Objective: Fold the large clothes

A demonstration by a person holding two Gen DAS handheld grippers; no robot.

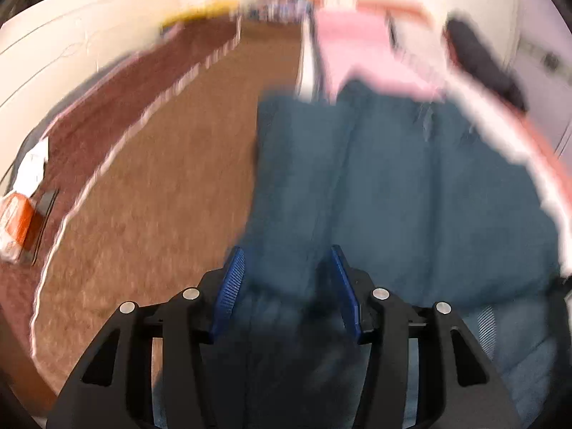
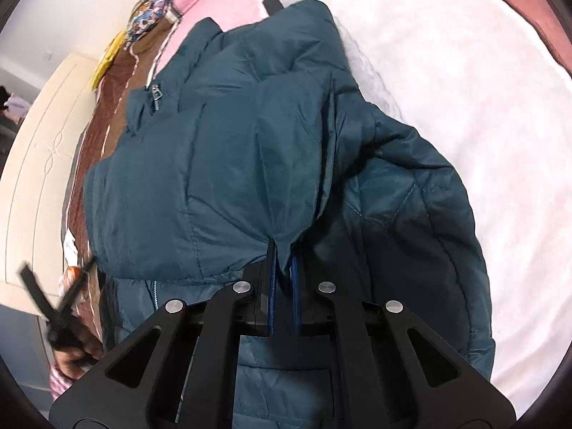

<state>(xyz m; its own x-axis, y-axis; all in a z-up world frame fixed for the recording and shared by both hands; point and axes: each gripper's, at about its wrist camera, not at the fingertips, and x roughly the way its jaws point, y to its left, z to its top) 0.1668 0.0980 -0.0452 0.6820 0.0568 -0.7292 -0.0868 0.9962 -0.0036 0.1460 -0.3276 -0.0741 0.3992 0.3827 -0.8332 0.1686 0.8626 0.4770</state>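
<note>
Teal jacket (image 2: 221, 164) over brown blanket (image 1: 171, 164) and white bedding (image 2: 464, 107), beside cream wall (image 1: 71, 46).

Teal jacket (image 2: 228, 164) smooth sheeny quilted cloth

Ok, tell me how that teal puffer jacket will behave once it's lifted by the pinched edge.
The teal puffer jacket probably flops: it already drapes in soft folds from where the right gripper pinches its edge. Its smooth, faintly shiny shell looks slippery, so that thin fold may creep out. The quilted padding suggests bulk without much weight. The left gripper stands open over the fabric, adding no support.
</note>
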